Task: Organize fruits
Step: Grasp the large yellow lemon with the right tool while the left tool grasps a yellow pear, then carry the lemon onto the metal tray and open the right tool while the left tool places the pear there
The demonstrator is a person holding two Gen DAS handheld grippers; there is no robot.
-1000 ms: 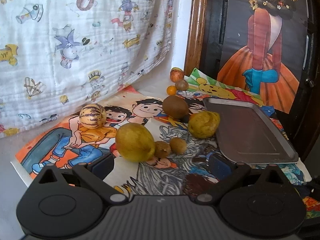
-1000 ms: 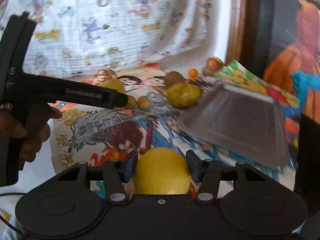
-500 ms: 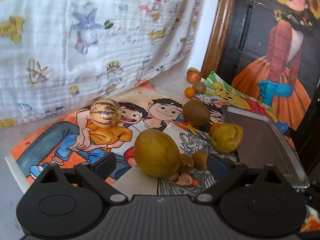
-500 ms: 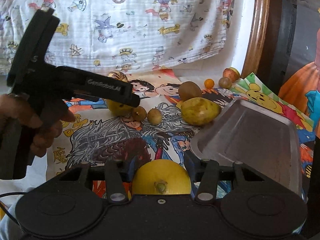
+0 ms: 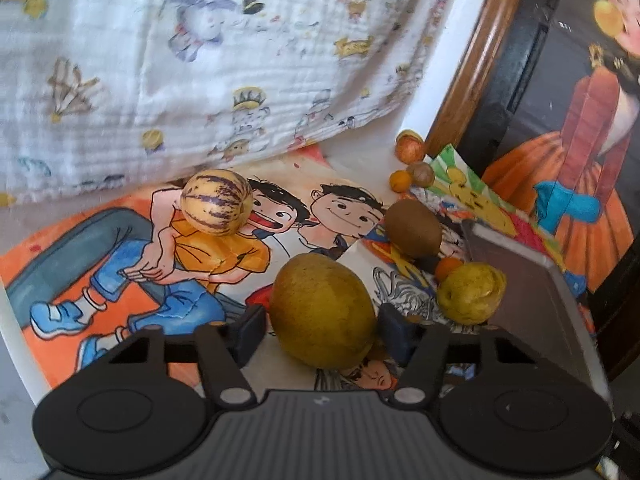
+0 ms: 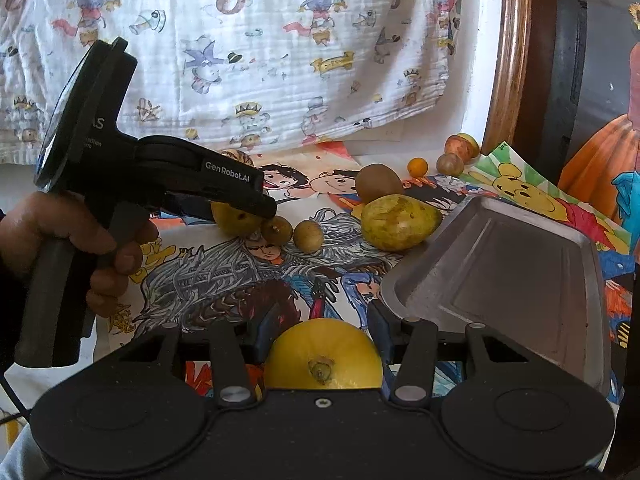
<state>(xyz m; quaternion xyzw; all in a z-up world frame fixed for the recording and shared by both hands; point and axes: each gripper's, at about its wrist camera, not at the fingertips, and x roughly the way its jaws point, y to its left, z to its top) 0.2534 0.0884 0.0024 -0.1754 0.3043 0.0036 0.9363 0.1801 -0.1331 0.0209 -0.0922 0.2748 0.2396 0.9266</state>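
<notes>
Over the last second the left tongs (image 5: 322, 330) have closed in on the big greenish-yellow pear (image 5: 323, 309), which lay well ahead of them before and now sits between their two blue pads (image 5: 249, 332). They are still spread apart, with a sliver of gap showing on each side, so the pear rests on the desk (image 5: 24, 364) and is not yet gripped. Just beyond the pear, to the right of these tongs, lie a smaller yellow fruit (image 5: 470, 293), a kiwi (image 5: 414, 227) and the metal tray (image 5: 532, 300), while a striped melon (image 5: 217, 207) sits ahead to the left. The right tongs (image 6: 320, 342) are clamped on a lemon (image 6: 323, 356), as they were before, with the tray (image 6: 512, 276) now closer, ahead to their right. My reading is that the lemon is about to be set in the empty tray, and that the left tongs only need to shut on the pear next.
</notes>
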